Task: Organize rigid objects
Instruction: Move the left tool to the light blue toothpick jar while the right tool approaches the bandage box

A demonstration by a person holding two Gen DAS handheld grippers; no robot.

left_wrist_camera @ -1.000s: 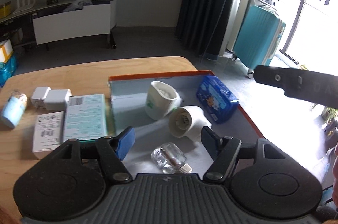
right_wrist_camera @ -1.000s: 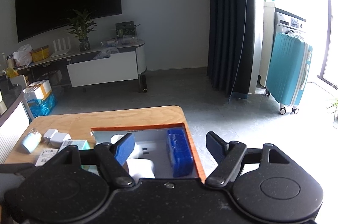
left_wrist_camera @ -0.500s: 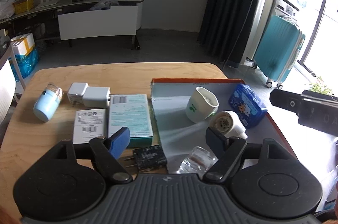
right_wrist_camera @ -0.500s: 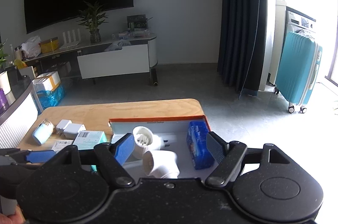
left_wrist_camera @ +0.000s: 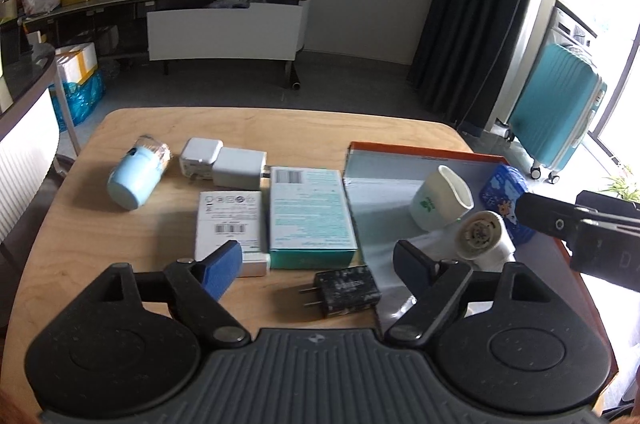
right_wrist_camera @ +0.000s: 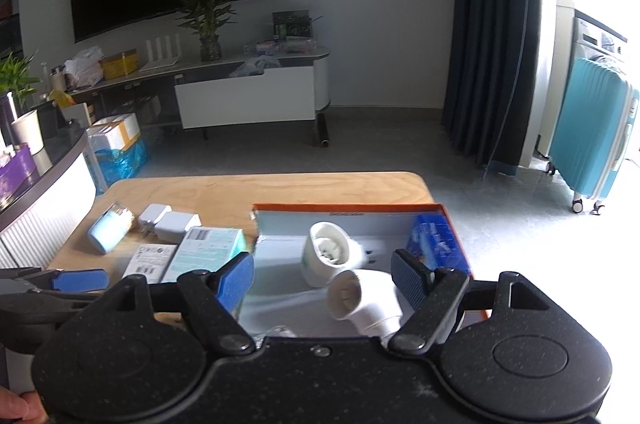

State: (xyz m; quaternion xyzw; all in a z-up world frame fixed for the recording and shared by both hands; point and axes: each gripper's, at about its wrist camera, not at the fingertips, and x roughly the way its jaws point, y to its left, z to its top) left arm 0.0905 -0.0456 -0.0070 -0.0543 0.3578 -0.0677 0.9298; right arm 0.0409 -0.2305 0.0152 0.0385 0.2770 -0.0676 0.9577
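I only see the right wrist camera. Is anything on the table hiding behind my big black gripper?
Observer: Yes. A black charger with two prongs lies on the table, just left of the tray's near corner.
Operator: Is the left gripper holding it?
Observer: No. The left gripper has its jaws opening; the charger shows between its fingers, but neither pad touches it.
Operator: Does the white cup have a picture on it?
Observer: The cup has a small green mark on its side, which the left wrist camera shows.
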